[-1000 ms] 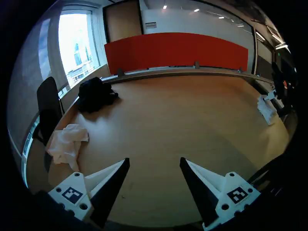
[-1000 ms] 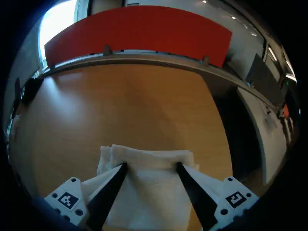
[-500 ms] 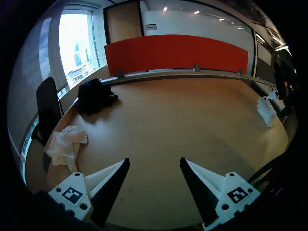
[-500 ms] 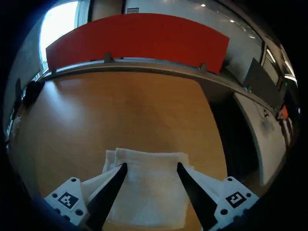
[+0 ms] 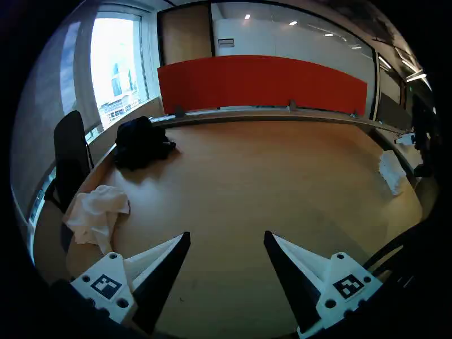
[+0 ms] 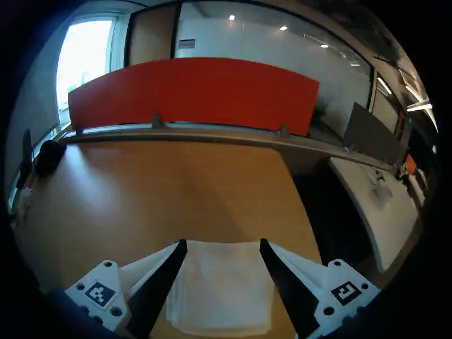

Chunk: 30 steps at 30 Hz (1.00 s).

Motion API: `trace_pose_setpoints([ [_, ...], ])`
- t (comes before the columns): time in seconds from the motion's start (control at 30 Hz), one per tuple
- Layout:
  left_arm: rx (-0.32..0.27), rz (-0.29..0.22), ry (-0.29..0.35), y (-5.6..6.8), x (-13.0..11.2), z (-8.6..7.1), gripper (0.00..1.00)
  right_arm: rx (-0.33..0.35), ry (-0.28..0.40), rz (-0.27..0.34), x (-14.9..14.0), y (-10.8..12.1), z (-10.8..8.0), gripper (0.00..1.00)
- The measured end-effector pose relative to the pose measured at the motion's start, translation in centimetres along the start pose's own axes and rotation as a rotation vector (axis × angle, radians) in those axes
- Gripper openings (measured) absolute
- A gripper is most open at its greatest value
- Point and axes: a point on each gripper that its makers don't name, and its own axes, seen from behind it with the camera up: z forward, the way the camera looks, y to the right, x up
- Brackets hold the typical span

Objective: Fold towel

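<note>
both views look low across the wooden table (image 5: 243, 169) toward the red divider (image 5: 260, 85); both share the folded towel (image 6: 220, 288).

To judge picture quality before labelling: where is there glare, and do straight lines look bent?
Left gripper view: the window is partly washed out; the red partition bows in a fisheye arc. Right gripper view: the window glares too, the partition curves, the folded towel is dim yet sharp.

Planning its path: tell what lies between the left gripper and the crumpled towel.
Bare tabletop between left gripper and crumpled towel, in left gripper view.
</note>
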Motion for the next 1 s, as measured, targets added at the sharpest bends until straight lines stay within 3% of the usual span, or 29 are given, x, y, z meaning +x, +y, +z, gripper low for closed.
trace_pose_setpoints([
  [0.5,-0.015,0.01,0.024,-0.1,1.2,0.3,0.97,-0.06,0.284,0.078,5.8,-0.5,-4.8,1.0],
  [1.0,-0.02,0.009,0.038,0.0,1.7,0.6,0.97,-0.122,0.449,0.092,10.2,-0.7,-7.7,1.0],
])
